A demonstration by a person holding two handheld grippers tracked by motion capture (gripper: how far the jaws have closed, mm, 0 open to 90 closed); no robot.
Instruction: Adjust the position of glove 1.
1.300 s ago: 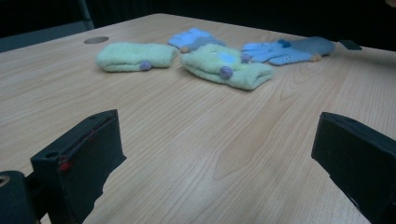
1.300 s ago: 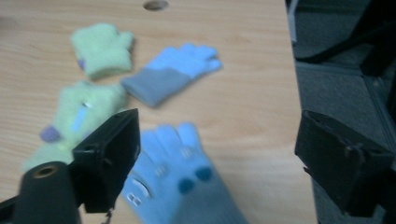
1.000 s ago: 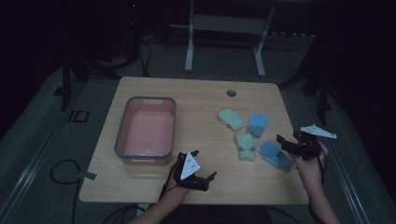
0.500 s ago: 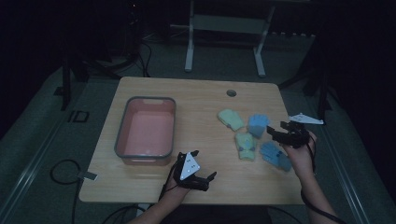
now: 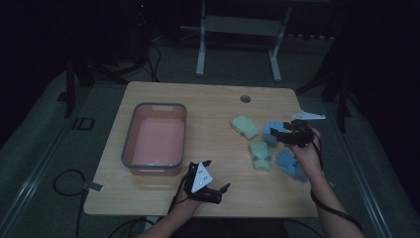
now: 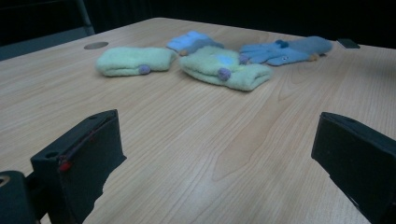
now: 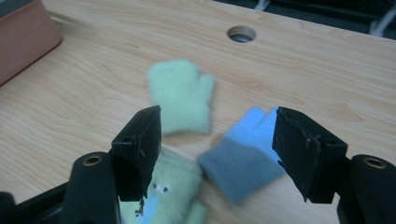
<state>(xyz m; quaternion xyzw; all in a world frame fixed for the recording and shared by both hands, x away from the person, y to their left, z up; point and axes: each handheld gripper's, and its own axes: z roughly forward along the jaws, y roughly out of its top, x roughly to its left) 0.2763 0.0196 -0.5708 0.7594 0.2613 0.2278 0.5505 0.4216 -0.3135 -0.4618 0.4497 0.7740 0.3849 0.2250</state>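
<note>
With our right tool (image 5: 286, 134) hovering jaws apart, just narrowing and empty, over the blue mitten (image 7: 247, 154) at the table's (image 5: 208, 99) 3 o'clock side, we drop straight onto its grey cuff while the open left tool (image 5: 210, 184) waits.

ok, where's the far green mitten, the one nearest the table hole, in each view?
High view: green mitten right of centre, just below the table hole.
Left gripper view: upper left, lying flat, right of the hole.
Right gripper view: centre, blurred, above and between the open jaws, below-left of the hole.
Shared landmark: the table hole.
</note>
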